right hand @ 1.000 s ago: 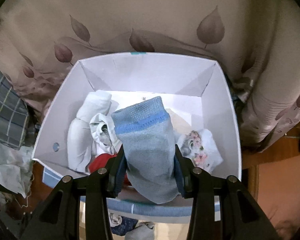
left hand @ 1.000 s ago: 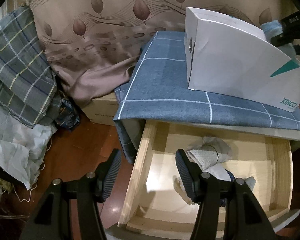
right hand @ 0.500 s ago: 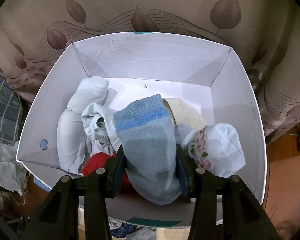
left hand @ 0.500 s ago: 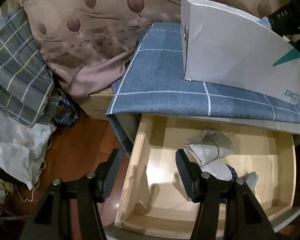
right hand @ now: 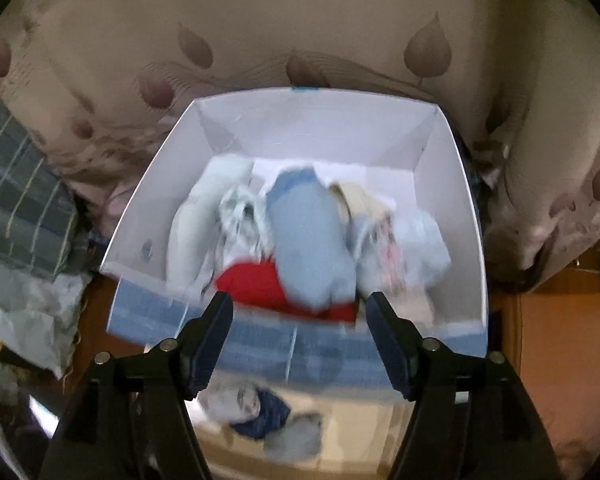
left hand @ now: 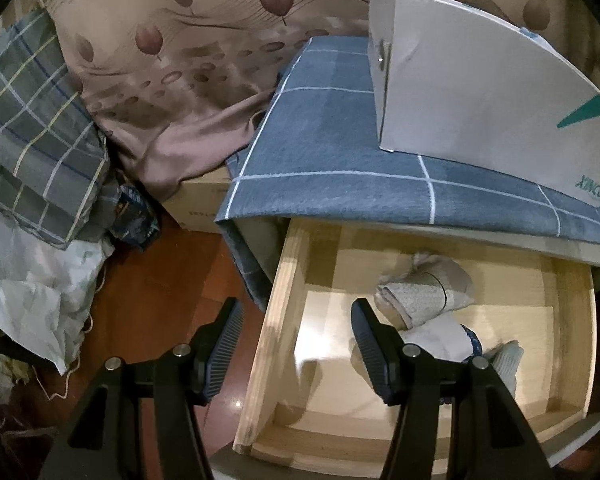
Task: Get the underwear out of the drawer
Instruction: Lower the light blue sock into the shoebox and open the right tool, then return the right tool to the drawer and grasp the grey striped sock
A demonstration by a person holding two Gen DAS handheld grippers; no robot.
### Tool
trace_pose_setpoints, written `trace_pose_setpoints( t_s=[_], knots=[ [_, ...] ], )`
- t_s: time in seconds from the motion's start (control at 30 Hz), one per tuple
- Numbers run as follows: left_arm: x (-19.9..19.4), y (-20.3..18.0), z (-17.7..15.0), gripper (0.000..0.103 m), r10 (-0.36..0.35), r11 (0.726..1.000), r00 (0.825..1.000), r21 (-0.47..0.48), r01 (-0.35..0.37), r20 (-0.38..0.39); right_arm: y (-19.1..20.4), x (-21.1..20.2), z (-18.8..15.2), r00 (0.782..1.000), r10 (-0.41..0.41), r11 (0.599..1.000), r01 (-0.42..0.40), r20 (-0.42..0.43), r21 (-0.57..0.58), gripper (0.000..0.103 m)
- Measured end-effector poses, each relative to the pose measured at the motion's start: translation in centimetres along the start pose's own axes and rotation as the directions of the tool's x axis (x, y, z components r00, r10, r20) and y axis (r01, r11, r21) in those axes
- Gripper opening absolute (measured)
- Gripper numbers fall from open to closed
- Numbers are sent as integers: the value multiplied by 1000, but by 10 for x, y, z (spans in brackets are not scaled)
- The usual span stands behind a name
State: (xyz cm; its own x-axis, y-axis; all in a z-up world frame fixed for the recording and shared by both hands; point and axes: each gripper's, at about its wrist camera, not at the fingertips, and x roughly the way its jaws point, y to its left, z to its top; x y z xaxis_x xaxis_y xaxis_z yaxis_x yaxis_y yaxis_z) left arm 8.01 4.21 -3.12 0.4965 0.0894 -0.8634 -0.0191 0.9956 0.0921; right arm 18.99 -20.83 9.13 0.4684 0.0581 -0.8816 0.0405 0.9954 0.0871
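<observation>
The wooden drawer [left hand: 284,280] stands pulled out, with a grey rolled underwear [left hand: 424,294] and a few more pieces [left hand: 496,354] inside. My left gripper [left hand: 296,330] hovers open over the drawer's left wall, nothing between its fingers. In the right wrist view the white box [right hand: 456,184] holds several rolled pieces; the light blue underwear [right hand: 308,240] lies among them beside a red one [right hand: 256,282]. My right gripper [right hand: 300,328] sits above the box's near edge, its jaws opening, and nothing is between them. This view is blurred by motion. Drawer underwear [right hand: 260,408] shows below.
The white box [left hand: 480,100] stands on a blue checked cloth [left hand: 328,152] over the cabinet top. A leaf-print curtain [left hand: 180,40] hangs behind. A plaid bundle [left hand: 28,128] and white bags [left hand: 28,280] crowd the left, above a red-brown floor [left hand: 148,280].
My right gripper let go of the light blue underwear, which now lies in the box, and drew back toward the box's near edge. The left gripper stayed open and nearly still.
</observation>
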Motion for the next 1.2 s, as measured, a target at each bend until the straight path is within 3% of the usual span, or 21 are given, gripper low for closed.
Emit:
trace_pose_setpoints(
  t_s=[0.23, 0.47, 0.73, 0.93, 1.2],
  knots=[
    [5, 6, -1, 58, -39, 999, 998, -37, 38, -39, -12, 9, -77, 986, 1, 999, -6, -164, -34, 71],
    [8, 0, -4, 58, -31, 1000, 998, -2, 31, -56, -12, 73, -146, 936, -9, 1000, -2, -352, -31, 71],
    [15, -1, -6, 58, -68, 998, 994, 4, 69, -87, 5, 130, -177, 893, 3, 1000, -7, -450, -8, 71],
    [16, -4, -6, 58, -79, 997, 992, 6, 80, -96, 17, 163, -186, 880, -6, 1000, 15, -475, 16, 71],
    [21, -11, -8, 58, -91, 995, 989, 32, 95, -118, 14, 195, -202, 849, -140, 990, 104, -510, -99, 68]
  ],
)
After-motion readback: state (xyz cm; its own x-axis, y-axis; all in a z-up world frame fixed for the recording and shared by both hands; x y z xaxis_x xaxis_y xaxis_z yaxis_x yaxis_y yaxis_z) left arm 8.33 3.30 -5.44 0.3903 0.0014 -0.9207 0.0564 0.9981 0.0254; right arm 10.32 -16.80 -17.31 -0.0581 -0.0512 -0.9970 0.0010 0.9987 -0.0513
